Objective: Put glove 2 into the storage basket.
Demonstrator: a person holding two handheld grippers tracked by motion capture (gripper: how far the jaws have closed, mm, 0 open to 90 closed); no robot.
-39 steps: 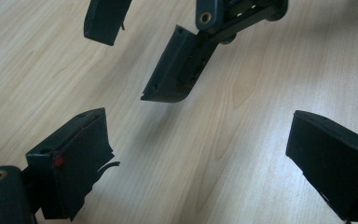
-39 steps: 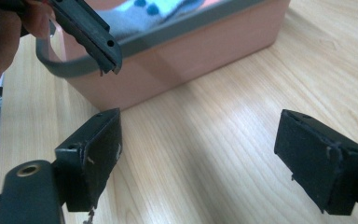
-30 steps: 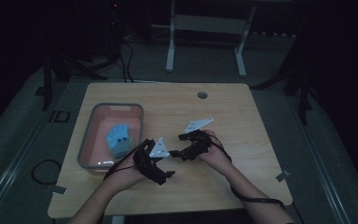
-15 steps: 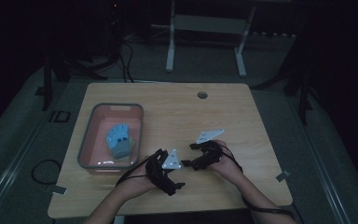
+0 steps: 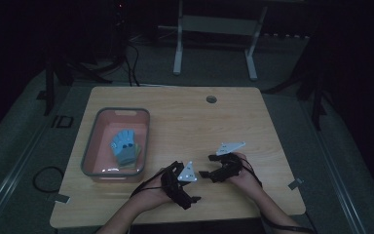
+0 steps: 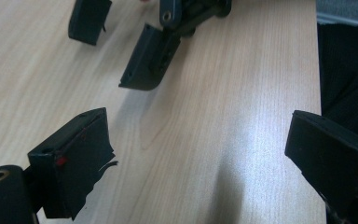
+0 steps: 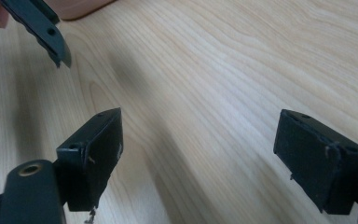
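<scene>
High view: both tools, left [image 5: 195, 192] and right [image 5: 205, 174], hover jaws apart over bare bench [image 5: 185, 122]; best keep tips clear.

Looks like lab or recording studio, dimly lit. Light wooden table [image 5: 233, 122] at frame centre, round cable port [image 5: 211, 99] near its far edge. Grey carpeted floor [image 5: 292, 73] around it. White metal stand legs [image 5: 177, 48] at upper centre. Dark cables [image 5: 126, 58] trailing at upper left; tape marks [image 5: 61, 198] on floor at lower left.
</scene>
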